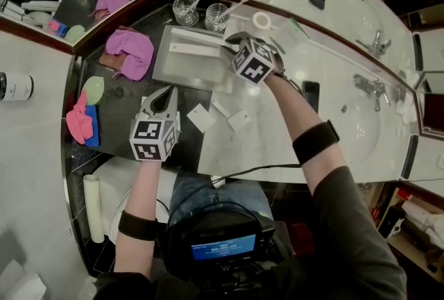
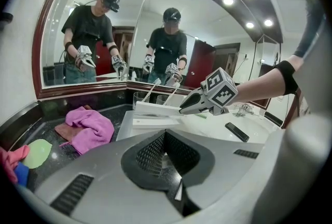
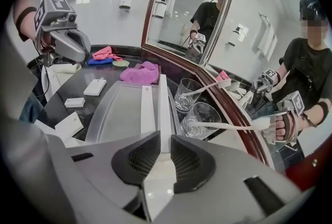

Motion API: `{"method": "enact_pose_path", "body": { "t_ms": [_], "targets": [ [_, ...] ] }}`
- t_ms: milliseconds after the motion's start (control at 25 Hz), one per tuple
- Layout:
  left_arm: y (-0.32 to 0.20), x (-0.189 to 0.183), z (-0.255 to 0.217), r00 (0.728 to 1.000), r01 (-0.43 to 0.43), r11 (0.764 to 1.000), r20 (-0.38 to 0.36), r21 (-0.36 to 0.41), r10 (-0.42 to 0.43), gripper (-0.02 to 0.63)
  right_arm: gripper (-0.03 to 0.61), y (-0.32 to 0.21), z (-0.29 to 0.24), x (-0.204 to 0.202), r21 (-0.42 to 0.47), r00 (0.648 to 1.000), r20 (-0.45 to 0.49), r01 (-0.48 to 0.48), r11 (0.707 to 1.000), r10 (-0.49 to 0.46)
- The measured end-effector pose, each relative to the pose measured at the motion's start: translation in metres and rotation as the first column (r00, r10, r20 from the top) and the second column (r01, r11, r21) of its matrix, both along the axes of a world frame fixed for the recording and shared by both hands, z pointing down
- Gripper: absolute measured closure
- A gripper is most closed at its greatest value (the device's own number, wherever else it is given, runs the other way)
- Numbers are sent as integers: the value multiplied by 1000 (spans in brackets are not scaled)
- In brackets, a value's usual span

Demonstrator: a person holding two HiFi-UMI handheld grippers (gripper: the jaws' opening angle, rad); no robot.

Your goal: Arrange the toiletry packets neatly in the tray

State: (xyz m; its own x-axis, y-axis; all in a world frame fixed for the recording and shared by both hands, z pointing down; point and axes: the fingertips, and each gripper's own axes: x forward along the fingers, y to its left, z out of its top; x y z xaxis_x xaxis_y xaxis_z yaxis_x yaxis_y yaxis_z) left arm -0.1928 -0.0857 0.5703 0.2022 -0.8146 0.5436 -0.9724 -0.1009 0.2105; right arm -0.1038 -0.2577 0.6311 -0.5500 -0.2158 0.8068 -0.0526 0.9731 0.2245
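Observation:
A frosted tray (image 1: 182,69) stands on the dark counter by the mirror corner, and one long white packet (image 1: 191,48) lies flat in it. My right gripper (image 1: 229,47) hovers over the tray's right end, shut on a second long white packet (image 3: 163,103), which points edge-up along the tray (image 3: 111,114) beside the lying packet (image 3: 147,109). Three small white packets (image 1: 201,118) lie loose on the counter in front of the tray. My left gripper (image 1: 166,92) hangs over the dark counter near them, jaws shut with nothing visibly between them. In the left gripper view the right gripper (image 2: 185,109) holds its packet (image 2: 155,109) above the tray (image 2: 123,129).
Two glasses (image 1: 186,10) with toothbrushes stand behind the tray. A pink cloth (image 1: 130,48) lies to its left, with a green disc (image 1: 93,89) and pink and blue items (image 1: 82,121) nearer. Black phones (image 1: 311,94) lie by the basin (image 1: 361,125) on the right.

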Motion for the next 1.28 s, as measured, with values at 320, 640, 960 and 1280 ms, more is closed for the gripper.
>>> {"method": "enact_pose_path", "body": {
  "t_ms": [320,640,960,1280],
  "targets": [
    [10,10,-12,1000,14,1000,19,11,-14,614,485,21,-42,17,15,997,58,-46,999,45],
    [29,32,-23,999,17,1000,29,9,-17,614,485,58,-71,69,-34,957,161,-240,970,243],
    [50,61,-24,999,-8,1000,38,-10,8,614,485,106,-78,140,-108,889,196,-401,910,415],
    [65,89,-28,998,-47,999,48,-26,48,614,485,151,-46,217,-169,813,127,-547,820,568]
  ]
}}
